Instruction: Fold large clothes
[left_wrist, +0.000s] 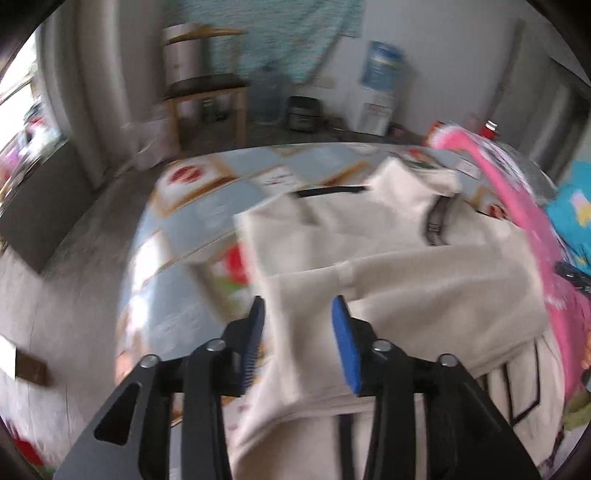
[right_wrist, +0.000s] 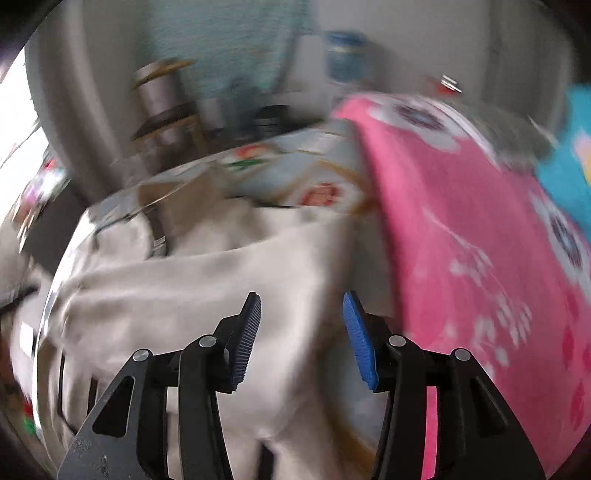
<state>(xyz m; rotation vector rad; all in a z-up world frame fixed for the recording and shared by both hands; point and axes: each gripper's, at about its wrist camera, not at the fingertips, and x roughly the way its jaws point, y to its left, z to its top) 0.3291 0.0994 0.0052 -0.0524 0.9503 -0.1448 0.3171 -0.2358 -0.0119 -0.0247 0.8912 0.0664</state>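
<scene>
A large cream garment (left_wrist: 388, 266) with grey straps and black line markings lies partly folded on a table with a patterned cloth (left_wrist: 207, 206). My left gripper (left_wrist: 298, 308) is open, its blue pads (left_wrist: 341, 332) apart above the garment's near left edge, holding nothing. In the right wrist view the same cream garment (right_wrist: 207, 280) lies rumpled below my right gripper (right_wrist: 301, 304), which is open with its pads (right_wrist: 356, 325) apart over the cloth near a pink one. Both views are motion-blurred.
A pink flowered cloth (right_wrist: 480, 236) lies along the garment's right side, also in the left view (left_wrist: 517, 206). A turquoise cloth (left_wrist: 576, 221) sits at far right. A wooden stool (left_wrist: 207, 99), a water dispenser (left_wrist: 376, 92) and a dark pot (left_wrist: 303, 112) stand beyond the table.
</scene>
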